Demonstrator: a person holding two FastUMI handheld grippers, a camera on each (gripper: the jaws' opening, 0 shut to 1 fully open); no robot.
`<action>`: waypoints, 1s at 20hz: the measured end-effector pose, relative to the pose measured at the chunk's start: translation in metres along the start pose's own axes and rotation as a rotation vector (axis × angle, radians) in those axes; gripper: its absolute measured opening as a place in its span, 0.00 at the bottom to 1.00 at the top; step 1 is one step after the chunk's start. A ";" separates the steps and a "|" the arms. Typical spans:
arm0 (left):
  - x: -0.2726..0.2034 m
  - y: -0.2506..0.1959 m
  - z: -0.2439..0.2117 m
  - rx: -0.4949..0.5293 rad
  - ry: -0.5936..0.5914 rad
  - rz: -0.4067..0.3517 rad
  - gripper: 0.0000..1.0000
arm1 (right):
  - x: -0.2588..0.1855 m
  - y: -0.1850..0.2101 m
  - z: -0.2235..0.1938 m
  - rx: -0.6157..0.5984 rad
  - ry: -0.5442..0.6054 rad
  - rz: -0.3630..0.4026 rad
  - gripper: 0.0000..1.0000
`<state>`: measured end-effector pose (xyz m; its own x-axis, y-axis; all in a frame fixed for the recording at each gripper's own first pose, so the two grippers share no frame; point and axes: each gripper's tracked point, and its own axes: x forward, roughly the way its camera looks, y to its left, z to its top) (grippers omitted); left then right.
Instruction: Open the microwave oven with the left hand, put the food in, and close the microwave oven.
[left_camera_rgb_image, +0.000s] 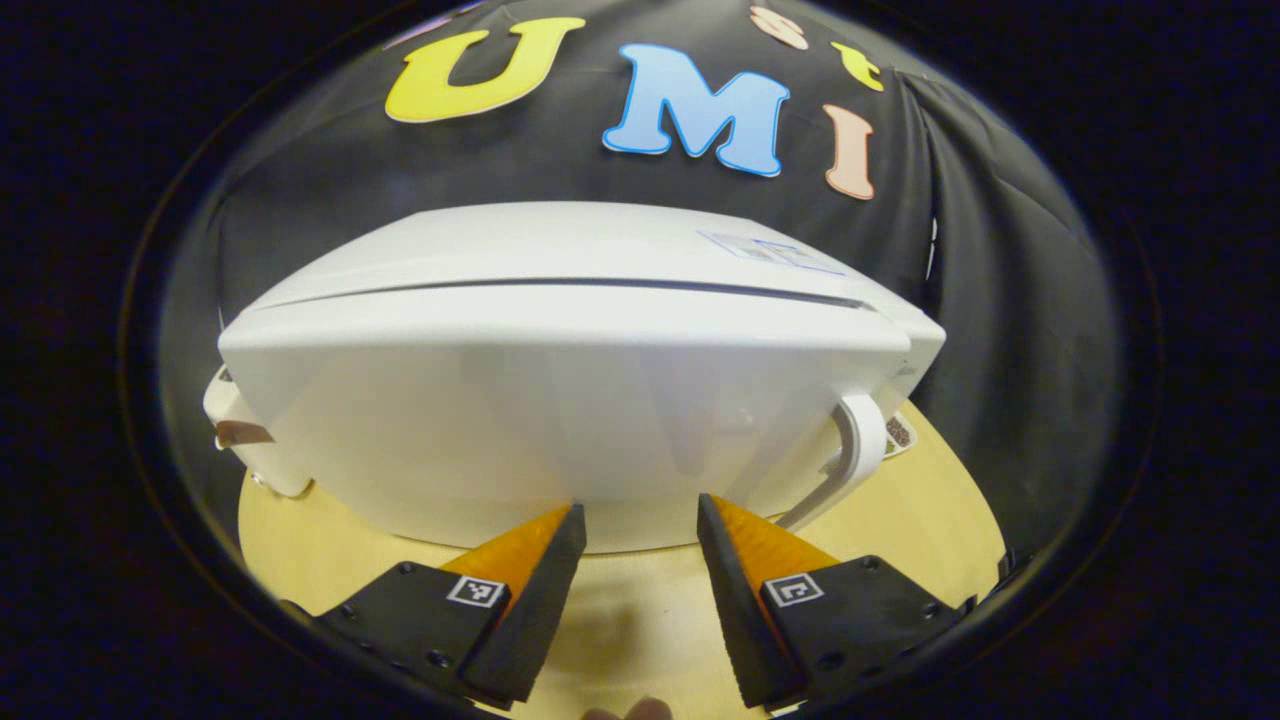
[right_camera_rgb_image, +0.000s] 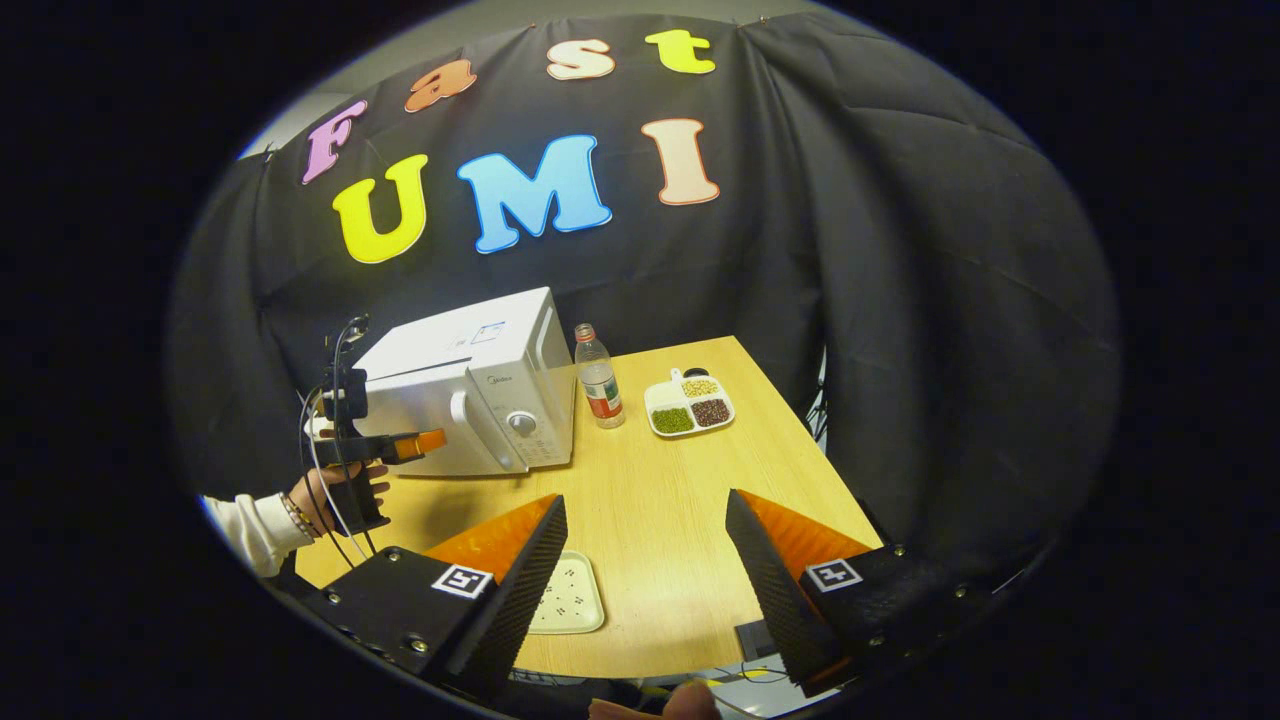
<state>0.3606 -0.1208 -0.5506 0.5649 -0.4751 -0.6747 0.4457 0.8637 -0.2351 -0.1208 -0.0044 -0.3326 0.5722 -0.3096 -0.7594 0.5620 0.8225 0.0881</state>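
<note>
Microwave (left_camera_rgb_image: 580, 400) sits shut on the wooden surface (left_camera_rgb_image: 900, 510), its white door right in front of the left claw (left_camera_rgb_image: 640, 520). That claw is spread open with nothing between its fingers, their tips close to the lower edge of the door, though whether they touch it I cannot tell. The door handle (left_camera_rgb_image: 858, 450) stands off to the right of them.

In the right gripper view the microwave (right_camera_rgb_image: 470, 395) is at the far left of the surface (right_camera_rgb_image: 680, 520), with a hand (right_camera_rgb_image: 325, 500) in a white sleeve holding the left claw (right_camera_rgb_image: 425, 442) against its front. A bottle (right_camera_rgb_image: 598, 378) stands just beside the microwave, and a divided plate of food (right_camera_rgb_image: 690, 405) lies near the bottle. The right claw (right_camera_rgb_image: 645, 515) hangs wide open and empty over the near part of the surface, above a pale tray (right_camera_rgb_image: 568, 595).
</note>
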 end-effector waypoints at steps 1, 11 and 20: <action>0.007 0.001 0.000 -0.038 0.005 -0.003 0.76 | 0.000 -0.002 0.001 -0.011 0.003 -0.014 0.98; -0.033 -0.018 0.023 -0.084 0.010 -0.029 0.84 | 0.001 0.006 0.026 -0.040 -0.004 0.005 0.98; -0.249 -0.039 0.058 -0.077 -0.221 0.094 0.84 | -0.043 -0.001 0.065 -0.100 -0.108 0.155 0.98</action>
<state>0.2432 -0.0460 -0.3328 0.7431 -0.4102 -0.5287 0.3346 0.9120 -0.2373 -0.1070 -0.0224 -0.2583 0.7110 -0.2202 -0.6679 0.4027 0.9060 0.1300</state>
